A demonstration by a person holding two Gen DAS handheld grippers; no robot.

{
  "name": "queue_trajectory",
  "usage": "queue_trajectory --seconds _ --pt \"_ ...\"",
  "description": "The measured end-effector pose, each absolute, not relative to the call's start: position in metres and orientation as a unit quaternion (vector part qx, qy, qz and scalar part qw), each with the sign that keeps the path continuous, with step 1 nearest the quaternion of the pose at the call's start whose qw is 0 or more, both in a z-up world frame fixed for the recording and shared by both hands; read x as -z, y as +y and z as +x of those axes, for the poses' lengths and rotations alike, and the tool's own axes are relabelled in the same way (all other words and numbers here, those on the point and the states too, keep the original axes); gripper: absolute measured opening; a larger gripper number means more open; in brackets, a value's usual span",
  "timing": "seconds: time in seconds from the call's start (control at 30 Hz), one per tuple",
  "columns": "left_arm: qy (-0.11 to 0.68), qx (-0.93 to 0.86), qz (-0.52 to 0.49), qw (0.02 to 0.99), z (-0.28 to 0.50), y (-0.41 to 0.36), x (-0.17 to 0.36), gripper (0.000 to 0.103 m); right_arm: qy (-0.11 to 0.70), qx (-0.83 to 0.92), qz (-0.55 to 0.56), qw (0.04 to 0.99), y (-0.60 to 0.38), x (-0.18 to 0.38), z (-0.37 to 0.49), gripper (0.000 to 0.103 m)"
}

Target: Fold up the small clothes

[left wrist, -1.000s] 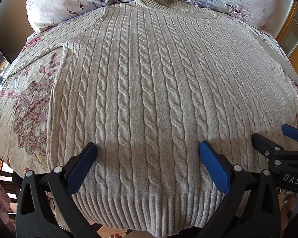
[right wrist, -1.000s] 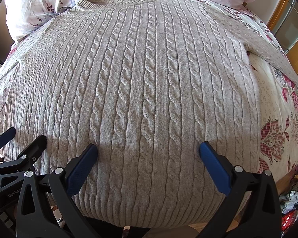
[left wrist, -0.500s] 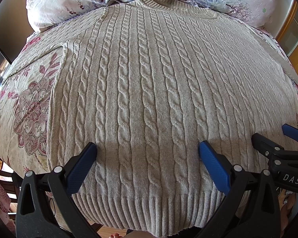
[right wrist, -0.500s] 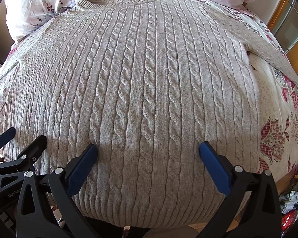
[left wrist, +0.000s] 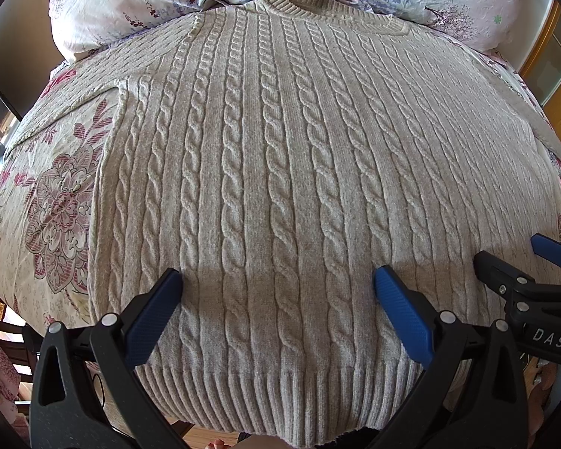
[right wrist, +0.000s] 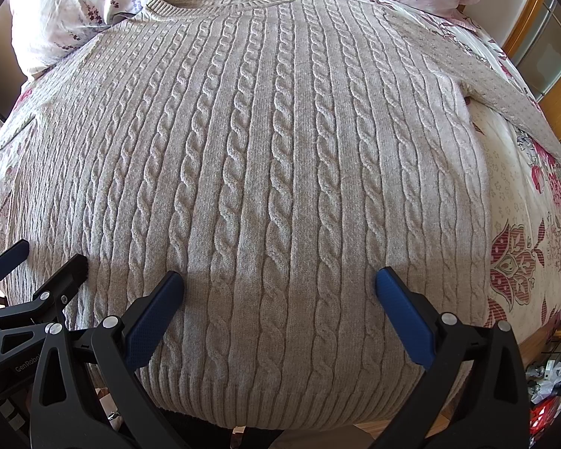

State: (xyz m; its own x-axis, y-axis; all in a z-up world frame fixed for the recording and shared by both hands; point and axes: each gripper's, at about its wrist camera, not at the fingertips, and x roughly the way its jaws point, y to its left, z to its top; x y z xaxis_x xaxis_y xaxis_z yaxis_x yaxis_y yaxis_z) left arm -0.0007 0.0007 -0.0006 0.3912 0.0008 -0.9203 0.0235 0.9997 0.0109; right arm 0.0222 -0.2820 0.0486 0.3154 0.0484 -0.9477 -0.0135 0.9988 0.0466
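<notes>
Nothing moved; sweater (left wrist: 280, 187) lies beneath both spread claws.

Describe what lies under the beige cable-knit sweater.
The sweater lies flat on a floral bedspread, which shows at both sides; pillows sit beyond its collar. Whatever lies directly beneath the knit is covered.
</notes>
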Motion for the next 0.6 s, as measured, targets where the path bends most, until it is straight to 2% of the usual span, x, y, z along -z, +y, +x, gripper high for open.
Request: queue_trajectory --seconds 0.6 --pt "0.552 0.007 0.011 0.834 -0.0007 -0.0004 0.0008 0.101 0.583 -0.02 0.014 0.812 -0.2811 -0.0482 0.0238 0.102"
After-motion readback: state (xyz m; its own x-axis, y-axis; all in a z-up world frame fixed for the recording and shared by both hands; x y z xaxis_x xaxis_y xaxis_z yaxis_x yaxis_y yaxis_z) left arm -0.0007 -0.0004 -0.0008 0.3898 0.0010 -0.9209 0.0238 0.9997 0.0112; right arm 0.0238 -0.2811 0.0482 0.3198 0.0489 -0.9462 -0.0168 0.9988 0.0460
